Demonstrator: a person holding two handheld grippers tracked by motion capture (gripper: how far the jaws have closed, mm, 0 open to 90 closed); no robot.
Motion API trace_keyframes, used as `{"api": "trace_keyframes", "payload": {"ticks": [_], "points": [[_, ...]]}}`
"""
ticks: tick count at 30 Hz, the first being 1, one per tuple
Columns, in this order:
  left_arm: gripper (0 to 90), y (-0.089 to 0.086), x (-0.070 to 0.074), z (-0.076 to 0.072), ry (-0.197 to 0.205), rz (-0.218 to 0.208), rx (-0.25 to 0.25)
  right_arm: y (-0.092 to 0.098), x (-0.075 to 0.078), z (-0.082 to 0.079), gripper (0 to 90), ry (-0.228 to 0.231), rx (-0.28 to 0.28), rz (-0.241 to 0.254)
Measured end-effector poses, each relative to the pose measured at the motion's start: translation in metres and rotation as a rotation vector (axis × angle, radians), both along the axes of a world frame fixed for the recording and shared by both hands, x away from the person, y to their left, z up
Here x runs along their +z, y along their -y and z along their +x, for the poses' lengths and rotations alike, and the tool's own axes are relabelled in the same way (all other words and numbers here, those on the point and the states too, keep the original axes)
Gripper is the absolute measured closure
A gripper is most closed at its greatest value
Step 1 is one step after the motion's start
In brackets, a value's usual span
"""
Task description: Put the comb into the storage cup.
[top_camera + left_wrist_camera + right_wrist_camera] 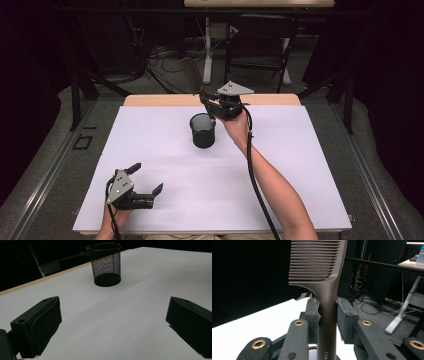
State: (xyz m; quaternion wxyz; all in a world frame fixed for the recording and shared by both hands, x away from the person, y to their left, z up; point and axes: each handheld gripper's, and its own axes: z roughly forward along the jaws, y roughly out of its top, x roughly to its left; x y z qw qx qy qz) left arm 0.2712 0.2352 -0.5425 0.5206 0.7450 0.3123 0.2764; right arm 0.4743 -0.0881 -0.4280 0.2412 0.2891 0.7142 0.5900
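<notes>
A brown comb point(322, 270) stands upright, teeth end up, with my right gripper point(327, 312) shut on its handle. From above, the comb point(192, 75) rises up and left out of the right gripper point(210, 102), which hangs just over the far rim of a black mesh cup point(203, 131). The handle's lower end points down at the cup's rim point(312, 353); whether it reaches inside is hidden. My left gripper point(146, 178) rests near the table's front left, open with nothing between its jaws. Ahead of the left gripper point(112, 322) stands the cup point(106, 265), far off.
A white sheet point(280, 165) covers the table, with a wooden edge point(150, 100) at the back. Beyond the table are a folding chair point(260, 45), a desk leg point(207, 50) and loose cables point(160, 55) on the floor.
</notes>
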Motion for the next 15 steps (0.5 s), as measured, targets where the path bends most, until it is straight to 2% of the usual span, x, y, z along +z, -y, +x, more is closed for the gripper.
{"api": "trace_keyframes", "payload": {"ticks": [15], "points": [[0.1, -0.0005, -0.0002, 0.0005, -0.002, -0.001, 0.001, -0.0052, -0.0071, 0.0031, 72.8, -0.002, 0.010, 0.019]]}}
